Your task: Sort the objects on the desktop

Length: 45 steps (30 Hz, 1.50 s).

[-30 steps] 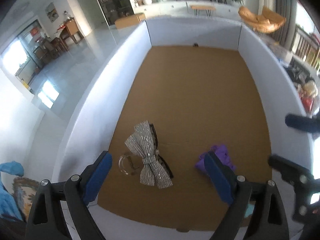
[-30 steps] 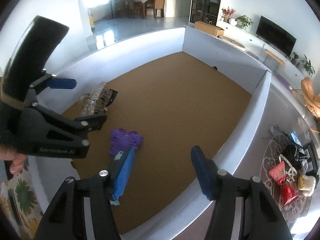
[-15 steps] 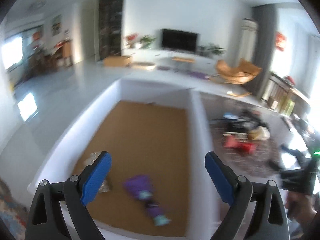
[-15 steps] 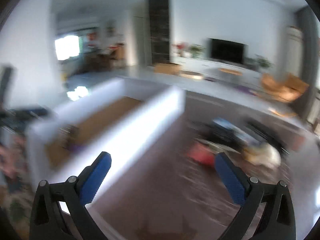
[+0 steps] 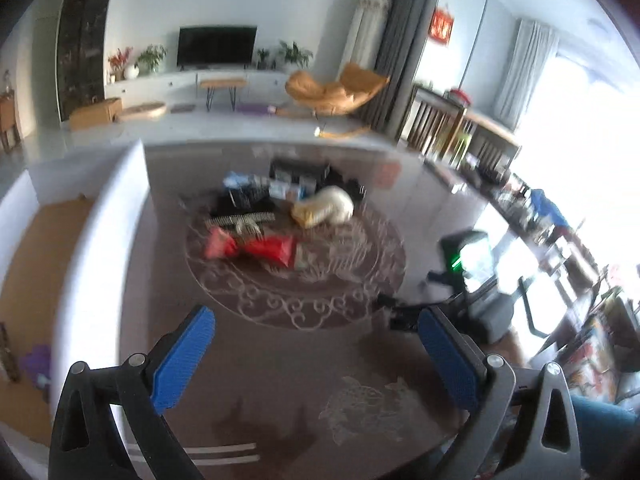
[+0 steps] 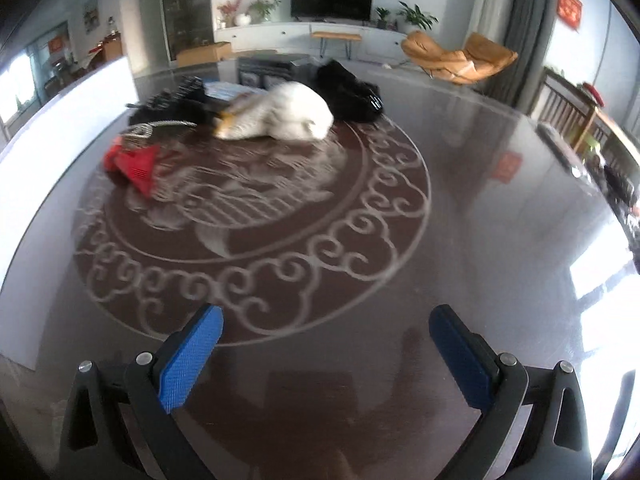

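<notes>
My left gripper (image 5: 316, 344) is open and empty above the dark patterned tabletop (image 5: 280, 352). My right gripper (image 6: 324, 344) is open and empty over the same tabletop (image 6: 360, 240). A pile of objects lies at the far side: a red packet (image 5: 264, 250), a white-and-yellow plush (image 5: 324, 208) and black items (image 5: 240, 200). In the right wrist view the red item (image 6: 134, 164), the white plush (image 6: 280, 118) and a black bag (image 6: 348, 94) show ahead. A white-walled box (image 5: 100, 240) with a brown floor stands at left, with a purple object (image 5: 36, 362) inside.
The other gripper's black body with a green light (image 5: 464, 264) shows at right in the left wrist view. The box's white wall (image 6: 60, 128) runs along the left in the right wrist view. A living room lies beyond.
Both grippers have swung right, away from the white box with the bow and purple object, toward the pile on the dark tabletop. Both stayed open.
</notes>
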Each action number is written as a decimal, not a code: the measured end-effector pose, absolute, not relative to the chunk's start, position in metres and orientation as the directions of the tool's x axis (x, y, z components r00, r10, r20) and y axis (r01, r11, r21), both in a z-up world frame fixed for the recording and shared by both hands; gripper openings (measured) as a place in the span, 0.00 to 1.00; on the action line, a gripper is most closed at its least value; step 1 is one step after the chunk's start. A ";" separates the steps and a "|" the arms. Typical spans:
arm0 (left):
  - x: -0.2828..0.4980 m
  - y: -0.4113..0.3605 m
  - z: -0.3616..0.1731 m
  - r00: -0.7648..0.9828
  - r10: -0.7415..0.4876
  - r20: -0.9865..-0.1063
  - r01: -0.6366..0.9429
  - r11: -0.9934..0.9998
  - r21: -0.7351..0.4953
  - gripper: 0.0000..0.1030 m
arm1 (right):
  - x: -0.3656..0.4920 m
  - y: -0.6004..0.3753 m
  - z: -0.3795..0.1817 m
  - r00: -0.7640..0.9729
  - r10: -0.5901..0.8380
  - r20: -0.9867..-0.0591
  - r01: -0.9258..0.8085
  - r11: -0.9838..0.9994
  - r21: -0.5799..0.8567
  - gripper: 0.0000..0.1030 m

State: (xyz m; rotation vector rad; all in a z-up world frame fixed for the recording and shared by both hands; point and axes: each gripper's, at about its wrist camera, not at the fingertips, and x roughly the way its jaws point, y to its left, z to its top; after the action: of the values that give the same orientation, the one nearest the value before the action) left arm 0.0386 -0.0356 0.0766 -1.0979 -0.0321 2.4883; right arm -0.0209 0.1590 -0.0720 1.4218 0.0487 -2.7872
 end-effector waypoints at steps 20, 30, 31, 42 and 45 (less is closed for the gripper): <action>-0.059 0.006 -0.044 -0.569 0.101 -0.816 -0.253 -0.966 0.057 1.00 | -0.020 0.163 -0.077 -0.583 0.015 -0.812 -0.005 -1.000 -0.014 1.00; -0.056 -0.007 -0.054 -0.561 0.146 -0.815 -0.247 -0.969 -0.004 1.00 | -0.019 0.163 -0.076 -0.584 0.015 -0.812 -0.006 -1.000 -0.014 1.00; -0.055 -0.005 -0.054 -0.564 0.139 -0.814 -0.249 -0.969 0.006 1.00 | -0.019 0.163 -0.076 -0.584 0.015 -0.812 -0.006 -1.000 -0.014 1.00; -0.054 -0.005 -0.055 -0.564 0.141 -0.813 -0.247 -0.969 0.003 1.00 | -0.019 0.163 -0.076 -0.583 0.015 -0.812 -0.006 -1.000 -0.014 1.00; -0.053 -0.005 -0.055 -0.565 0.141 -0.813 -0.247 -0.969 0.003 1.00 | -0.019 0.163 -0.076 -0.583 0.015 -0.812 -0.006 -1.000 -0.014 1.00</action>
State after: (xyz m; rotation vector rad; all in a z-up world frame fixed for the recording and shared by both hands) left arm -0.0534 -0.0047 -0.0549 -1.3329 0.1707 2.5941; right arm -0.0192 0.1626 -0.0761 1.4396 0.0158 -2.8059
